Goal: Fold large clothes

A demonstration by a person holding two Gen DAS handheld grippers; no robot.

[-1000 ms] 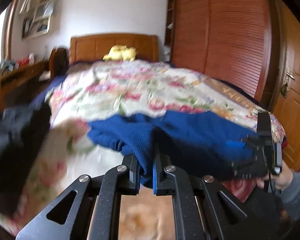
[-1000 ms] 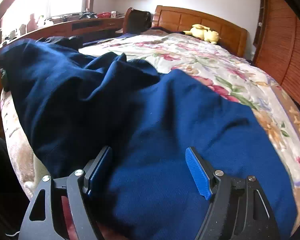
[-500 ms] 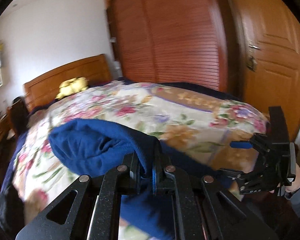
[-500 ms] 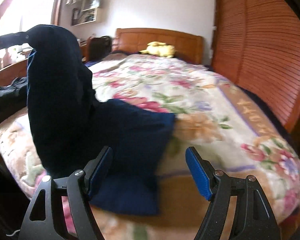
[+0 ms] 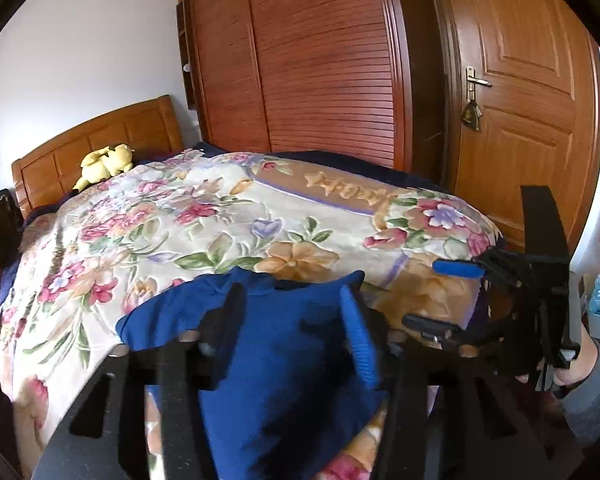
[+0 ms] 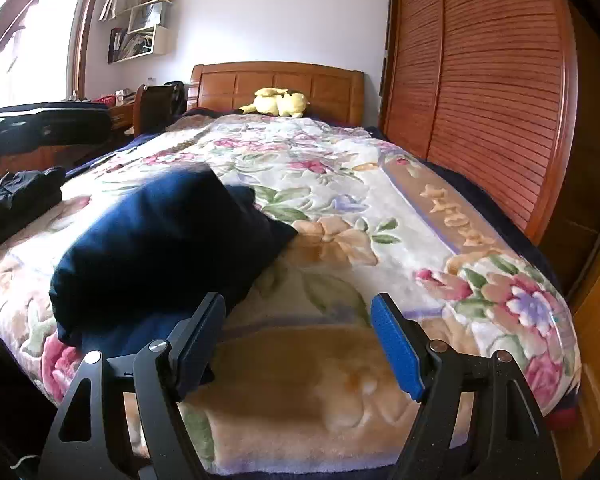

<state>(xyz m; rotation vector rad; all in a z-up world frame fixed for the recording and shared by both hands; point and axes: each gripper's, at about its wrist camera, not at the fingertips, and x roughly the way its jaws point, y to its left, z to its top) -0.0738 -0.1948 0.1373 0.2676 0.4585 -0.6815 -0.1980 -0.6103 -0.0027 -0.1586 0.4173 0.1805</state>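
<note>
A dark blue garment (image 5: 284, 360) lies doubled over in a thick bundle on the floral blanket (image 5: 188, 232) near the foot of the bed. My left gripper (image 5: 290, 324) sits over it with its jaws opening. The cloth lies between the blurred fingers (image 5: 358, 336), loose from the pads. In the right wrist view the blue garment (image 6: 168, 240) lies ahead and to the left. My right gripper (image 6: 298, 340) is open over bare blanket, its left finger (image 6: 200, 336) at the garment's edge. The left wrist view shows the right gripper (image 5: 444, 298) to the right, held by a hand (image 5: 572, 372).
A dark pile of clothing (image 6: 20, 196) lies at the bed's left edge. A yellow plush toy (image 6: 278, 102) rests against the wooden headboard (image 6: 276, 84). Slatted wardrobe doors (image 5: 320, 60) and a door (image 5: 528, 100) stand to the right of the bed. A desk (image 6: 116, 114) runs along the left.
My left gripper carried the garment's edge across to the right, folding it over, then its jaws spread apart. The right gripper stayed open and came off the cloth onto bare blanket.
</note>
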